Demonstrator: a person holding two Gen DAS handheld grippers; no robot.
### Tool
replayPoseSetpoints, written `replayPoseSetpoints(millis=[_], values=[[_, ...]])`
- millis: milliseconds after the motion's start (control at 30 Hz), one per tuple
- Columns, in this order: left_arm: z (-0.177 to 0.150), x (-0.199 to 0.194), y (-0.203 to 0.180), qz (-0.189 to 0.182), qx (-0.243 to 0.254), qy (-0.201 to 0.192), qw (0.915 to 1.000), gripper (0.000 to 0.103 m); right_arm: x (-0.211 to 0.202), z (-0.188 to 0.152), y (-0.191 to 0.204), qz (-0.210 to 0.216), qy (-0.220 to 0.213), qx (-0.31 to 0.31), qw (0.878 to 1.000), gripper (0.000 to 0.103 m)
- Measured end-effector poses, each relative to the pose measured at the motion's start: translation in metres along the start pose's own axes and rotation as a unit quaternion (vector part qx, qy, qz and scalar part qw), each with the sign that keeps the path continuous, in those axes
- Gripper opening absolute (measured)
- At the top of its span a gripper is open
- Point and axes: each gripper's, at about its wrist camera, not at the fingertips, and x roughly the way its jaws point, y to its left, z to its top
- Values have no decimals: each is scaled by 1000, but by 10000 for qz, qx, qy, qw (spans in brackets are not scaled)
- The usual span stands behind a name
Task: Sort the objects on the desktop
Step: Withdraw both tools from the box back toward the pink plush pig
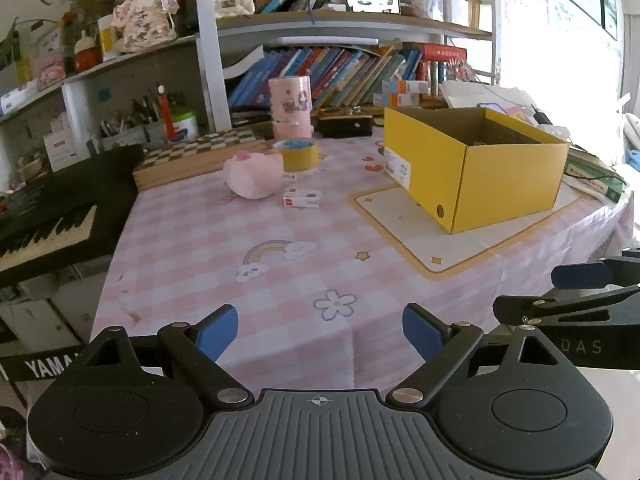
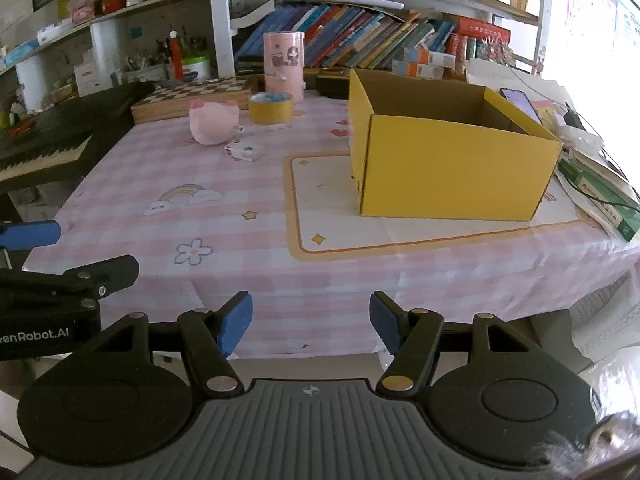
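Left gripper and right gripper both spread apart with nothing between, hovering at near edge of pink checked tablecloth, yellow cardboard box ahead.

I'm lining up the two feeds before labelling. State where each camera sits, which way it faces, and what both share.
Left wrist: sits on the left gripper, at the near table edge, facing across the pink checked tablecloth toward the bookshelves; its open blue pads show, with the right gripper at the right edge.
Right wrist: sits on the right gripper, facing the yellow box; its open pads show, with the left gripper at the left edge.
Shared: box, tape roll, pink plush, keyboard.
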Motion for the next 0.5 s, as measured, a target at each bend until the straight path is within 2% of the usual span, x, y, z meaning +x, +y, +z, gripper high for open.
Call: replayPoseSetpoints(millis=[500], values=[[-6, -12, 32, 170, -211, -173, 9995, 92, 0, 7, 34, 104, -127, -245, 9996, 63]])
